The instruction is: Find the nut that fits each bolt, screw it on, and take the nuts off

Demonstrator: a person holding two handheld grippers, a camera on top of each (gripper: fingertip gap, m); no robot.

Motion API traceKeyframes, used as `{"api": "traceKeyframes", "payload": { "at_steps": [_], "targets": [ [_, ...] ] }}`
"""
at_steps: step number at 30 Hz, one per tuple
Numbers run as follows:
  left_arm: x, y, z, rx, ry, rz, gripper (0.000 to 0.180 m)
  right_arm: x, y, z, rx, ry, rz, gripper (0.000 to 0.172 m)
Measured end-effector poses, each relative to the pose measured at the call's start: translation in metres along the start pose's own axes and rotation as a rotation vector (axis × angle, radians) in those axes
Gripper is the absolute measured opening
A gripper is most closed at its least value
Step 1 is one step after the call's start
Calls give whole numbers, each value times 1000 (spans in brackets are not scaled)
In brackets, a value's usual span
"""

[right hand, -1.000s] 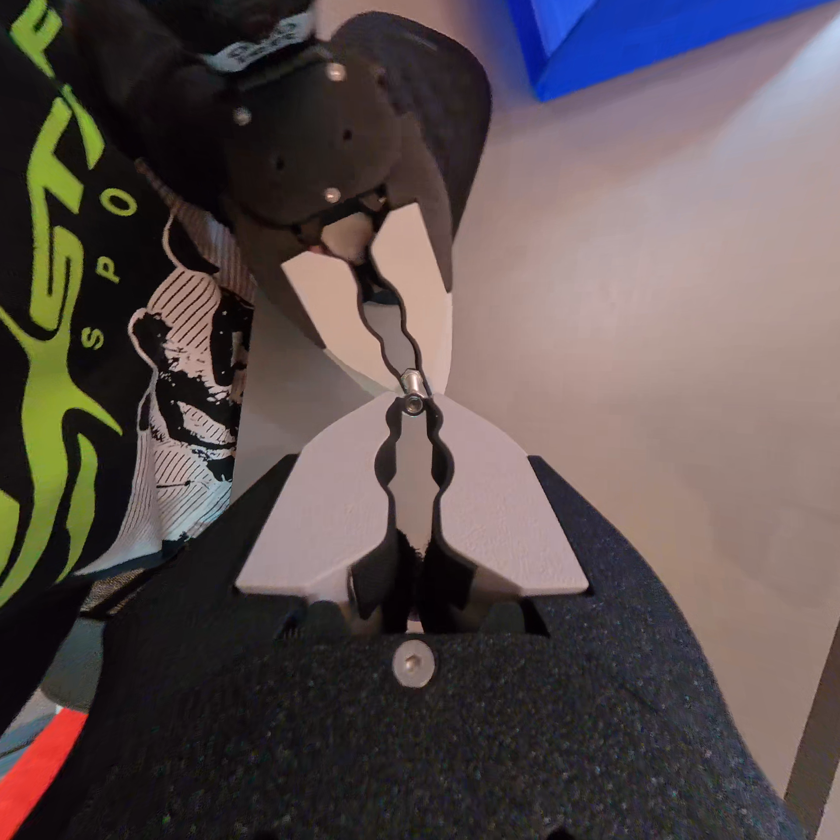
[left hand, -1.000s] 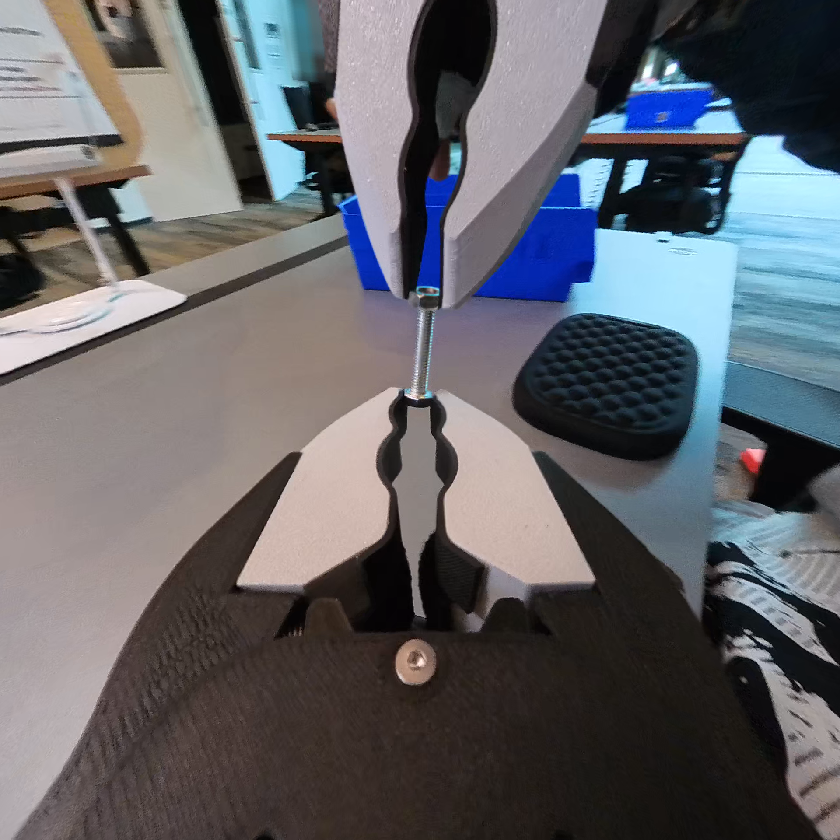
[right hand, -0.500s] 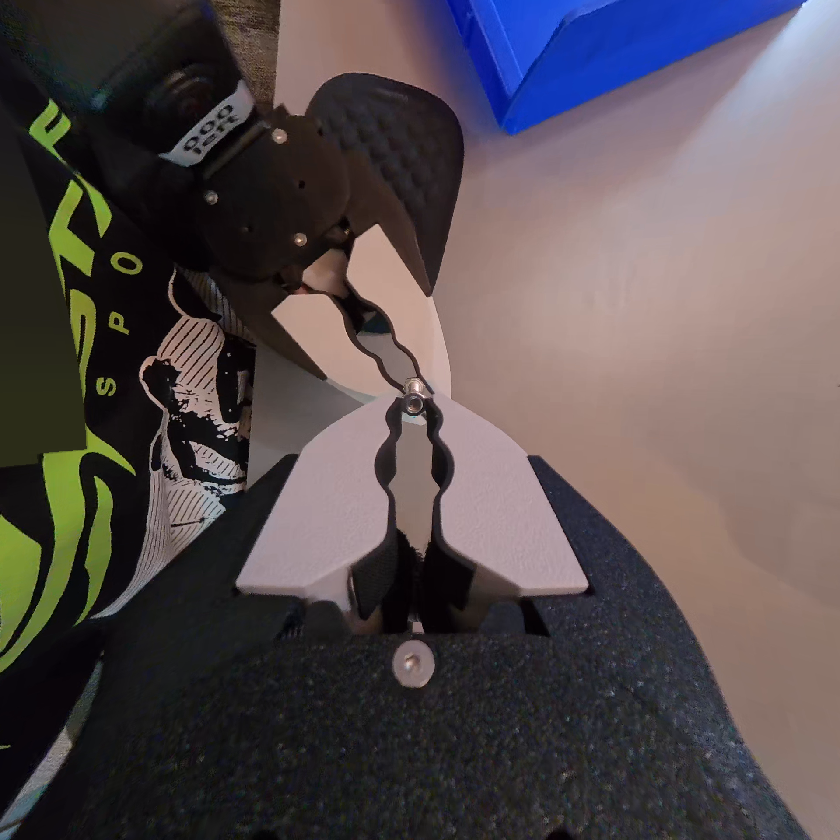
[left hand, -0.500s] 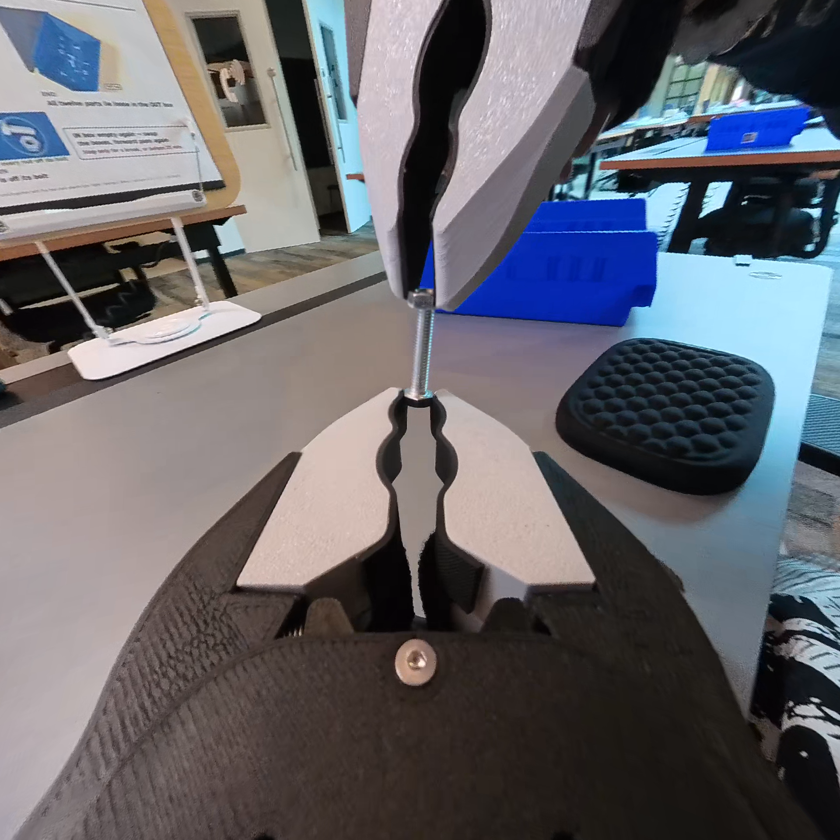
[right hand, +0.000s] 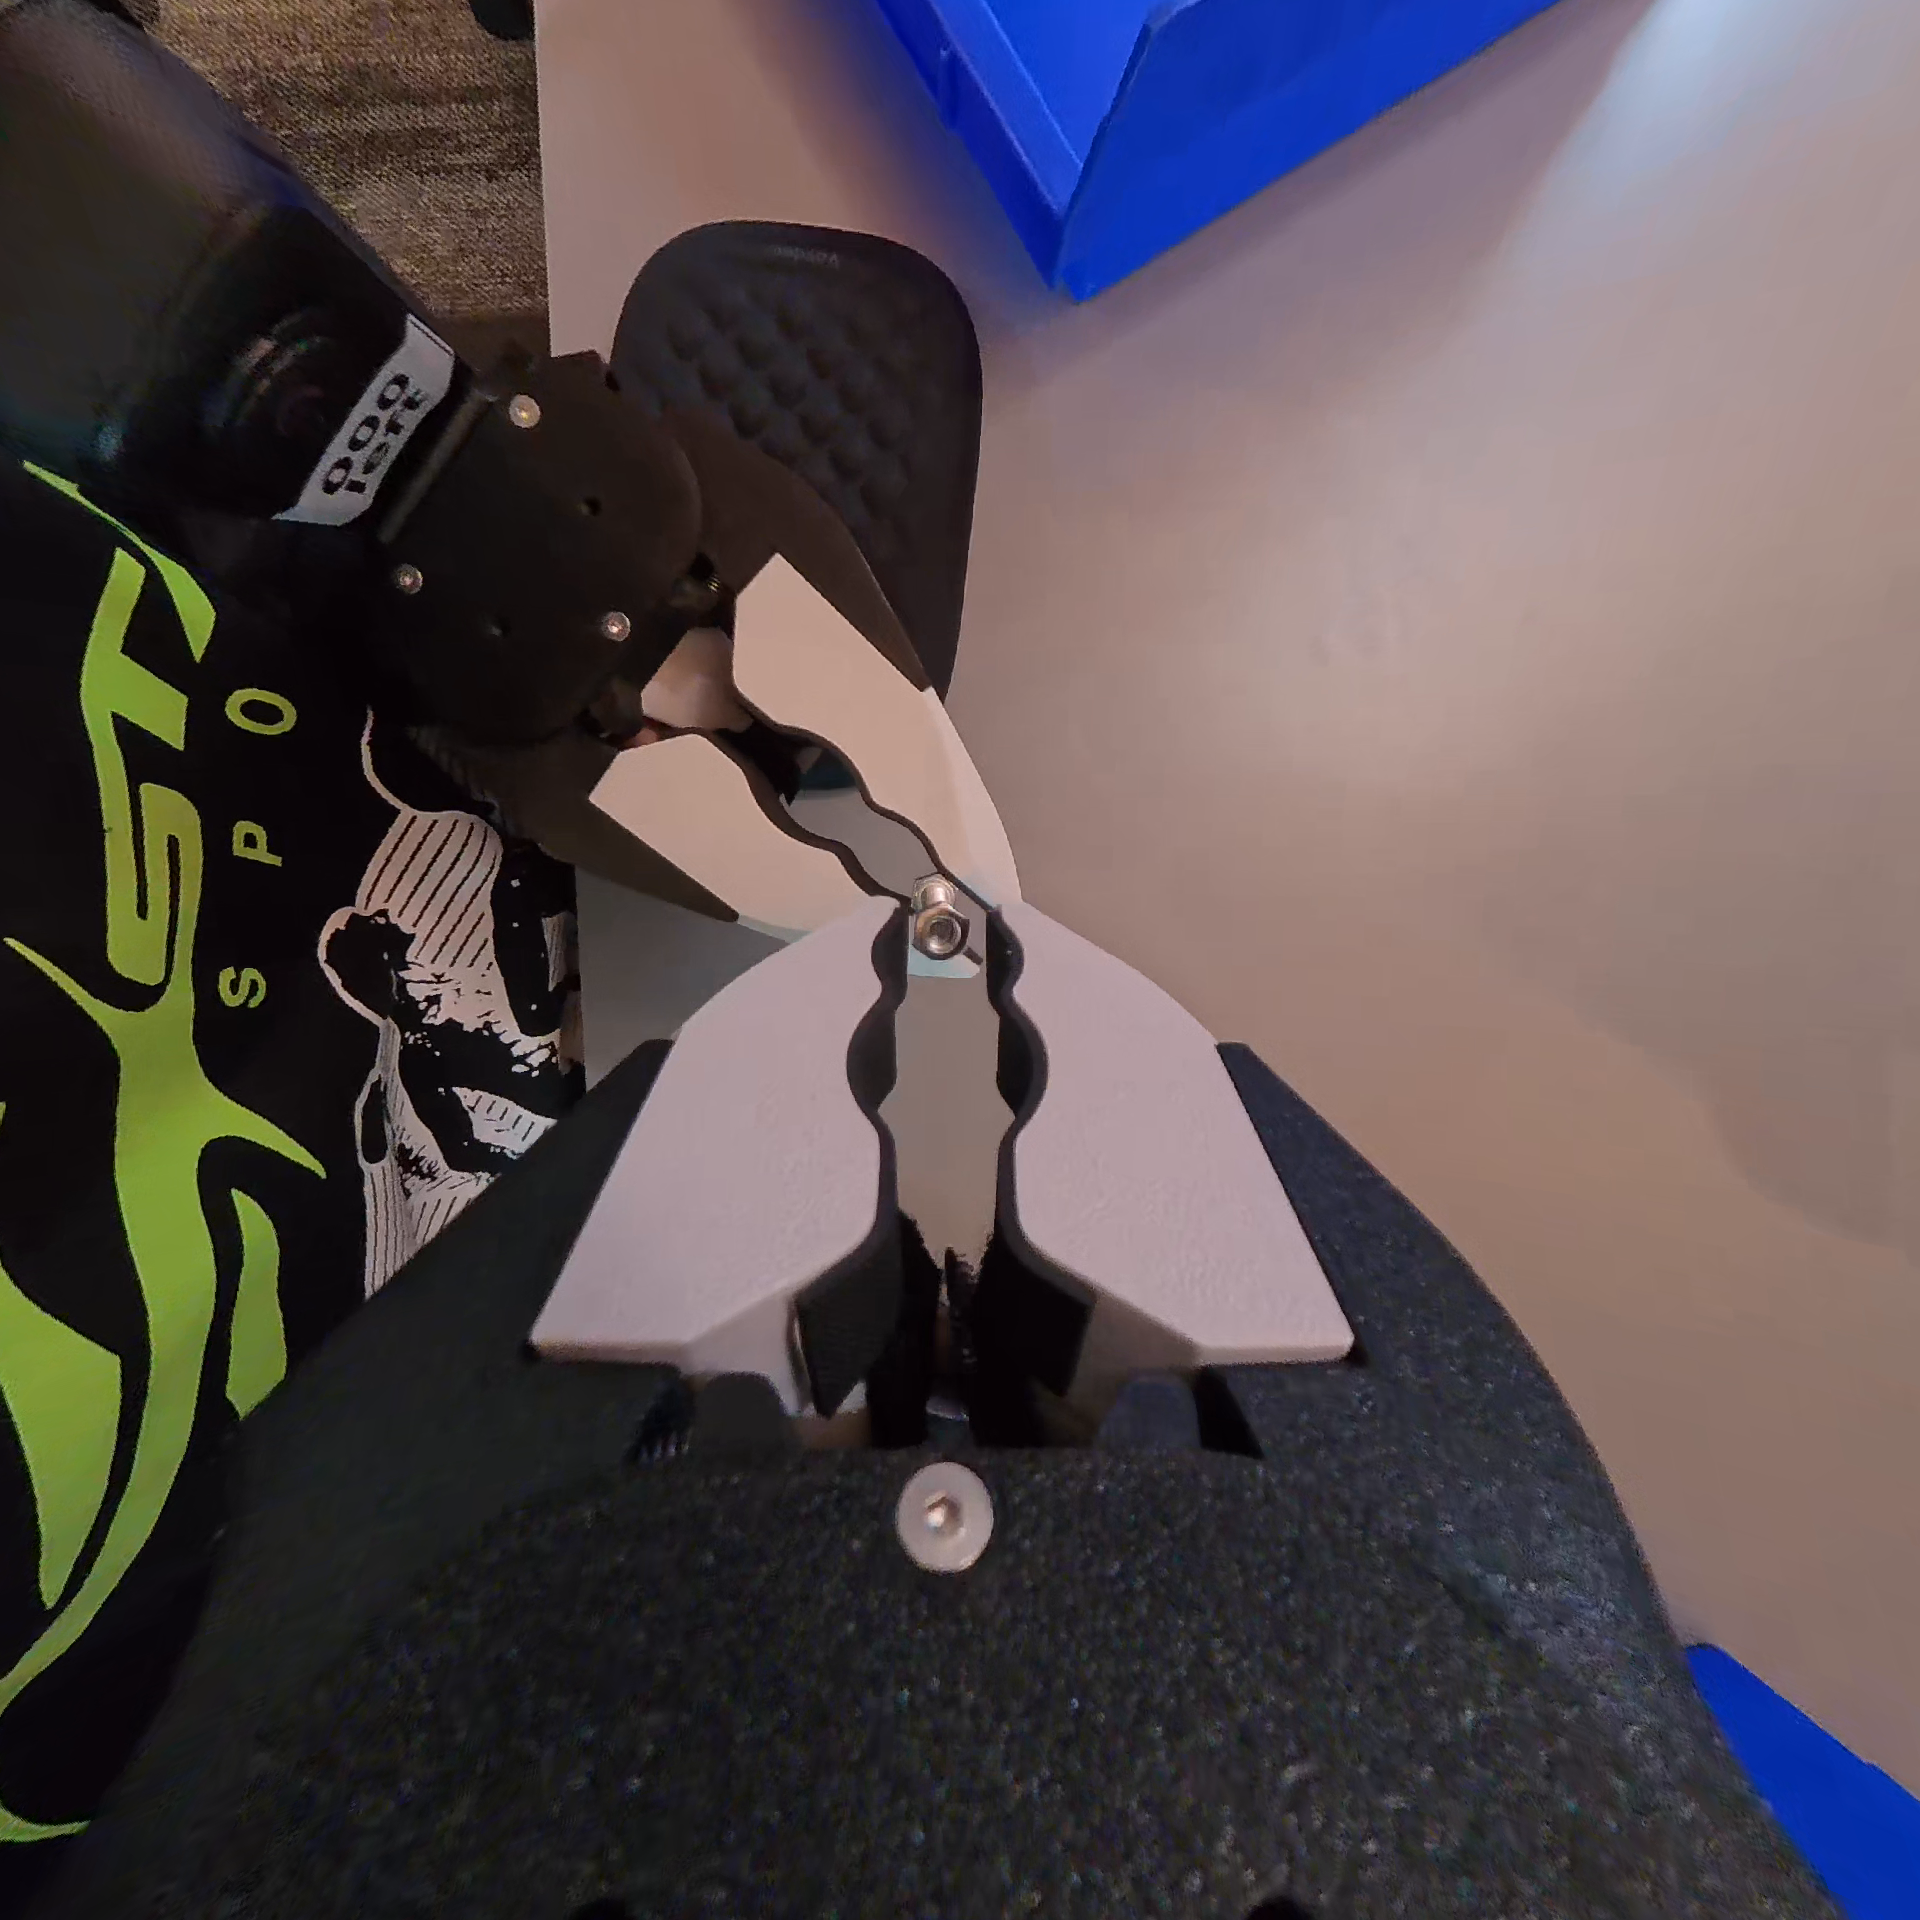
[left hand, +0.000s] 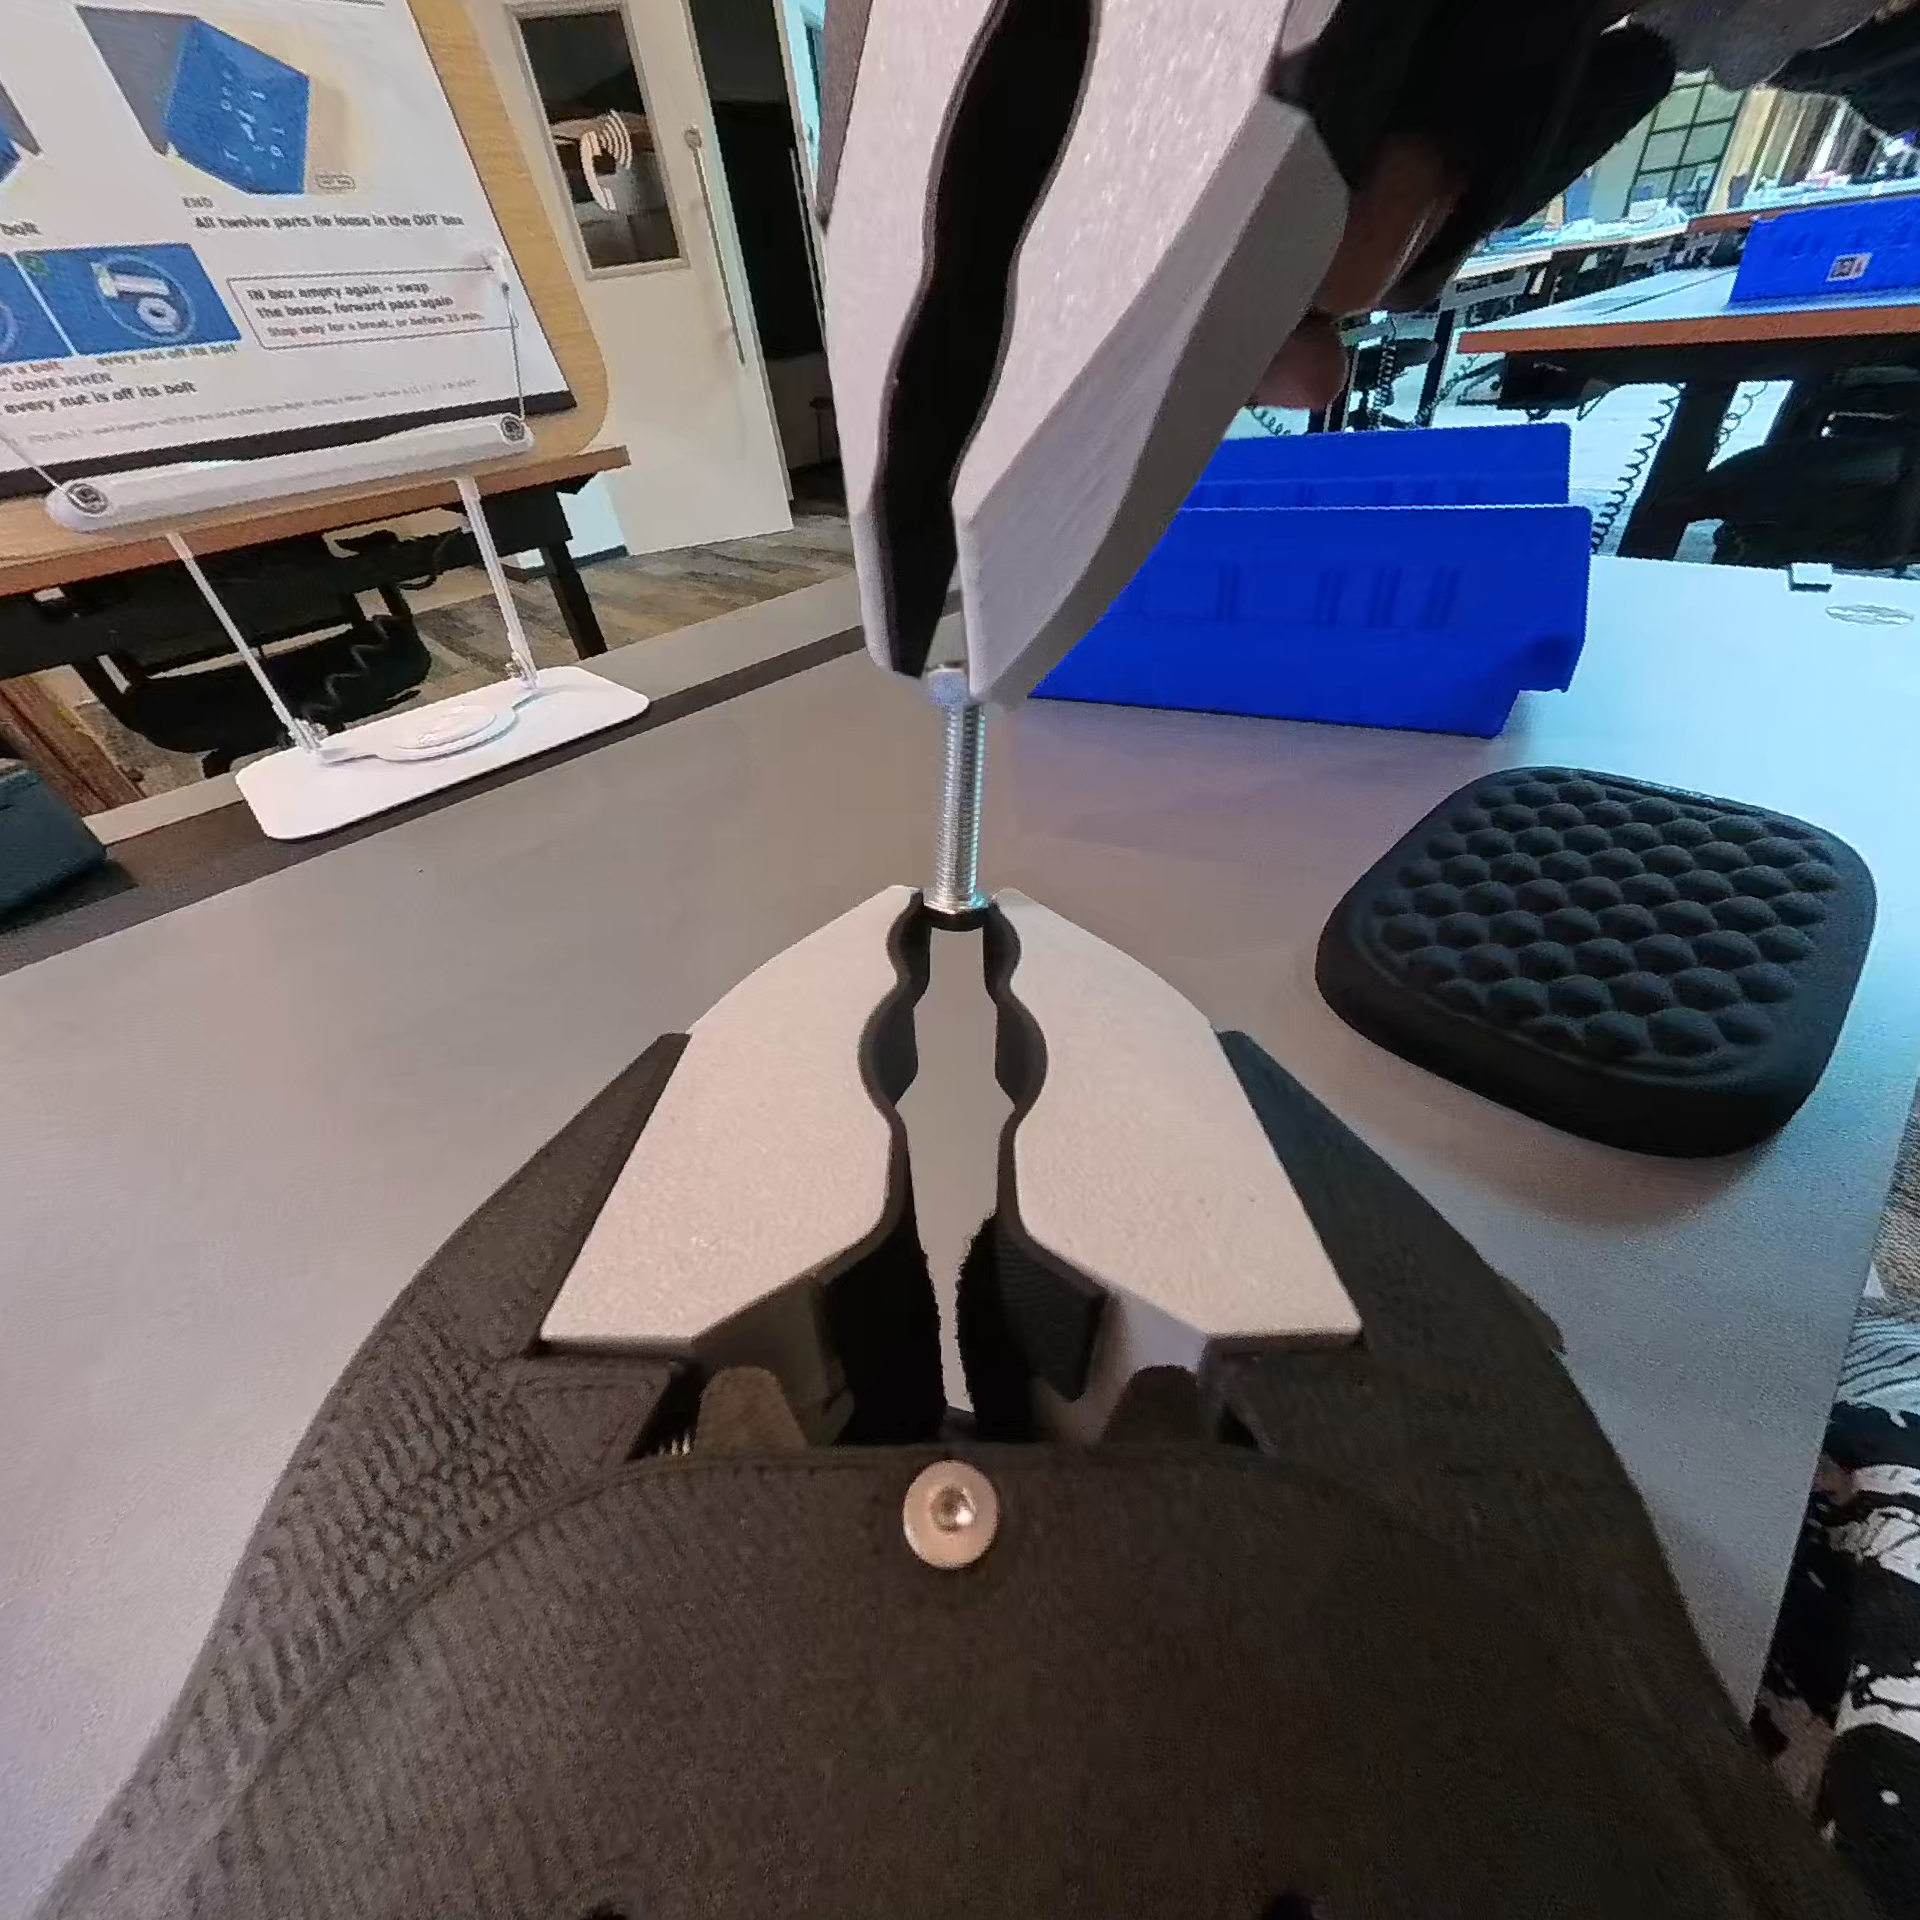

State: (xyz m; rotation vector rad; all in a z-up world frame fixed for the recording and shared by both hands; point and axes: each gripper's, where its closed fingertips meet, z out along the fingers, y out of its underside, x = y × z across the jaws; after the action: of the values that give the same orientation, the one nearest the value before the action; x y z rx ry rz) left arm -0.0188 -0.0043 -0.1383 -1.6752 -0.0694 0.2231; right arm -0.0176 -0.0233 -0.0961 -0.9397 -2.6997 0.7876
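My left gripper (left hand: 958,916) is shut on the head end of a silver bolt (left hand: 958,800), above the grey table (left hand: 416,1039). The threaded shaft points away from it toward my right gripper (left hand: 940,675), which comes down from above. A small silver nut (right hand: 938,932) sits on the far end of the bolt, between the fingertips of my right gripper (right hand: 945,940). The right pads stand slightly apart, with a gap showing between the nut and one pad. In the right wrist view my left gripper (right hand: 923,885) meets the bolt from the upper left.
Blue bins (left hand: 1351,603) stand at the back of the table and also show in the right wrist view (right hand: 1195,125). A black bumpy pad (left hand: 1600,956) lies to the right. A white stand with an instruction sheet (left hand: 436,738) is at the back left. A person's patterned shirt (right hand: 156,935) is close on the left. Some 5 cm of space lies between my two pairs of fingers.
My right gripper's pads have parted a little around the nut, which they pressed before. Both grippers have turned and shifted slightly. My left gripper still holds the bolt.
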Motion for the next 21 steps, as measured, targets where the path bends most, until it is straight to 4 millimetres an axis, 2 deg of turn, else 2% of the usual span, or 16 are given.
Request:
{"api": "traceKeyframes", "payload": {
  "at_steps": [8, 10, 13, 17, 21],
  "targets": [
    [2, -4, -3, 34, 64, -55, 10, -6, -1, -2, 79, -28, -68, 34],
    [3, -7, -5, 56, 107, -92, 10, -9, -6, -2, 196, -55, -89, 43],
    [2, -10, -8, 87, 152, -142, 10, -13, -18, -1, 480, -105, -46, 58],
    [0, -9, -8, 80, 156, -148, 10, -12, -30, -1, 817, -86, 17, 56],
    [2, -8, -7, 67, 161, -137, 10, -15, -30, 7, 920, -88, 55, 52]
  ]
}}
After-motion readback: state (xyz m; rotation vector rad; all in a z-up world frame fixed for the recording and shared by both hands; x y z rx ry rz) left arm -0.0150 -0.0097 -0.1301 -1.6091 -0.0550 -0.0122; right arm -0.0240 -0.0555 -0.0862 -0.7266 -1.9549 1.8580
